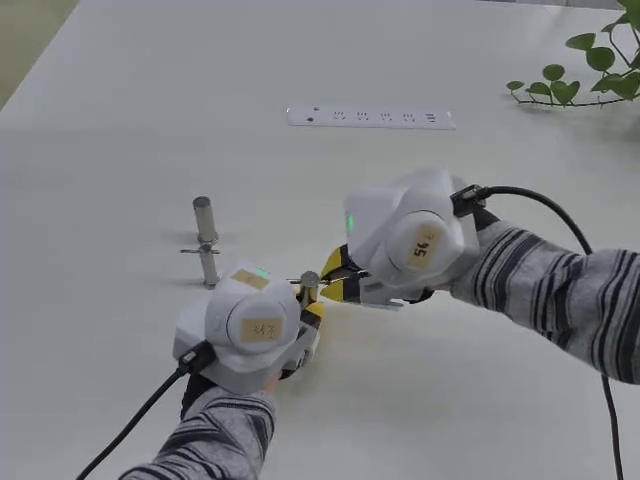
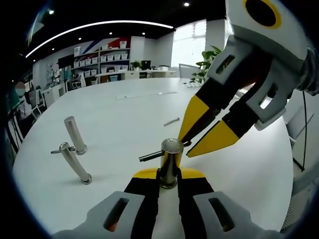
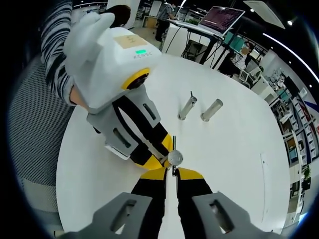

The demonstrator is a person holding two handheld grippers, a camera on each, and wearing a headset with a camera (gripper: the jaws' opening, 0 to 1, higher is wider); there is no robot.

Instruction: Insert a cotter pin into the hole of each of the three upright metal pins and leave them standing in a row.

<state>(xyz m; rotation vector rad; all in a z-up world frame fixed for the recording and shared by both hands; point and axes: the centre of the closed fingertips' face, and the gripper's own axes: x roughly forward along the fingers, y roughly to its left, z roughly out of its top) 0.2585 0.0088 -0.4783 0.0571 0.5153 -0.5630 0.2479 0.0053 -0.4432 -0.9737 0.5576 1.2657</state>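
A short metal pin [image 1: 309, 288] stands upright on the white table [image 1: 120, 120], with my left gripper [image 1: 312, 305] shut on its lower part. In the left gripper view the pin [image 2: 170, 162] rises between the jaws. A cotter pin [image 2: 150, 156] passes through the hole near its top and pokes out to the left. My right gripper [image 1: 335, 280] is shut on the cotter pin's other end, right against the metal pin [image 3: 175, 158]. Two more pins stand at the left: a bare one [image 1: 203, 215] and one [image 1: 209, 265] with a cotter pin across it.
A loose cotter pin [image 2: 172, 121] lies on the table beyond the held pin. A white power strip [image 1: 370, 118] lies at the far middle and a leafy plant [image 1: 590, 70] at the far right. Cables trail from both grippers.
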